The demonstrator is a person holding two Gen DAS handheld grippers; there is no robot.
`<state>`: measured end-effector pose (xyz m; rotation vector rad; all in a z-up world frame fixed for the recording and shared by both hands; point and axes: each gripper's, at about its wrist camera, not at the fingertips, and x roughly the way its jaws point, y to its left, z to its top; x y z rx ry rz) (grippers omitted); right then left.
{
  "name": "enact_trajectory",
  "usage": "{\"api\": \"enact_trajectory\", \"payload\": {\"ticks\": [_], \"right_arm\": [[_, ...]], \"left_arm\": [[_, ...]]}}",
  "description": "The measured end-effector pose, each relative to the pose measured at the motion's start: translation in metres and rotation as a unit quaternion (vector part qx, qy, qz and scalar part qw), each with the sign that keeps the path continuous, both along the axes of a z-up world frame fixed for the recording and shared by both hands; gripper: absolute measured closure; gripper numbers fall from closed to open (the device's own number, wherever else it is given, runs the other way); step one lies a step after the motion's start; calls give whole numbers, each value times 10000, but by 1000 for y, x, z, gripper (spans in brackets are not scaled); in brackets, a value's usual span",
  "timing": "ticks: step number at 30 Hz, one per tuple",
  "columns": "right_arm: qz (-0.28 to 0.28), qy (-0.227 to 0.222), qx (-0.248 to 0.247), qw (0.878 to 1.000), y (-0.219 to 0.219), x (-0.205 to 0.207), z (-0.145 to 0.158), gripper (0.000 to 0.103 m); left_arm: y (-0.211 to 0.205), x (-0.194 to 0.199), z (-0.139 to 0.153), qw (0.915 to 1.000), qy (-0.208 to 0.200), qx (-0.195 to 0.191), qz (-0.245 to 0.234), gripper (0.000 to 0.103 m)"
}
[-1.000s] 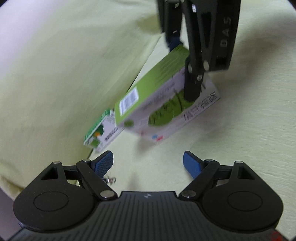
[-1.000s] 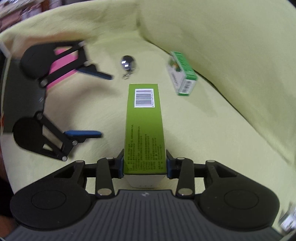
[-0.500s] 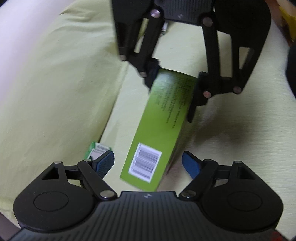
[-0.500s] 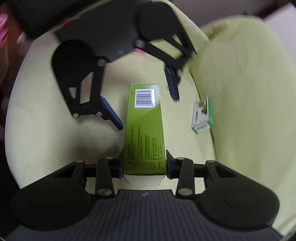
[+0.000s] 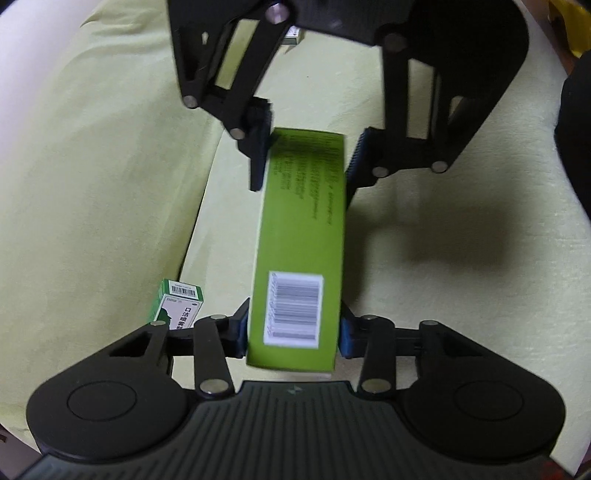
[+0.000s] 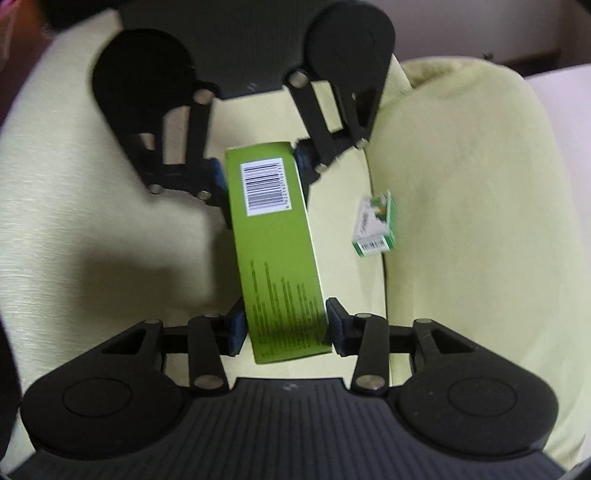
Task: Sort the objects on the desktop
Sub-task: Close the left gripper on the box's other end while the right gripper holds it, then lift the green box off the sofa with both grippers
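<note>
The long lime-green cardboard box [image 5: 299, 236] with a white barcode label hangs in the air between my two grippers, above the pale yellow-green cushioned surface [image 5: 461, 295]. Its long axis runs straight from one gripper to the other: the barcode end sits in my left gripper [image 5: 293, 330], the printed-text end in my right gripper [image 6: 284, 328].

My left gripper is closed narrow, its blue pads pressed against both long sides of the box near the barcode. My right gripper looks looser. In the right wrist view I see thin slivers of background between its pads and the box, and in the left wrist view the box sits slightly askew between its fingers. I judge it to be barely touching or just parted, but I cannot tell for certain. This looks like a hand-over, and the looser right side suggests the box is passing to my left, though I cannot settle that. Whichever side keeps it, the other must clear by pulling back along the long axis, not sideways.

I count one lime-green box. A small dark-green-and-white carton [image 6: 375, 229] lies by the seam where the seat meets the raised yellow-green cushion [image 5: 103, 177], to the left of my left gripper. Another small white-and-green box [image 5: 293, 35] shows far off, mostly hidden behind my right gripper. That makes two small cartons.
</note>
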<state>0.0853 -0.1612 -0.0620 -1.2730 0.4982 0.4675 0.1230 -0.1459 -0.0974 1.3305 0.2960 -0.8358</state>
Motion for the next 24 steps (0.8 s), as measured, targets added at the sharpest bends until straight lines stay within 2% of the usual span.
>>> {"api": "enact_trajectory", "payload": {"ticks": [10,13,15,24], "right_arm": [[-33,-171,-69,9998,0,-1,-8,64],[23,-254,-101,9996,-1,-8,-16,54],[23,-262,-128,9996,1,-8,-18,53],[19,-169,-184,9997,2,-3,-21,53]], "left_arm": [[-8,2,-10,9999,-60,-2,97,55],[-10,4,-13,9998,-80,-8,154,55],[-11,5,-14,9998,-65,-17,193,55],[-16,9,-18,9997,-45,-18,229,55]]}}
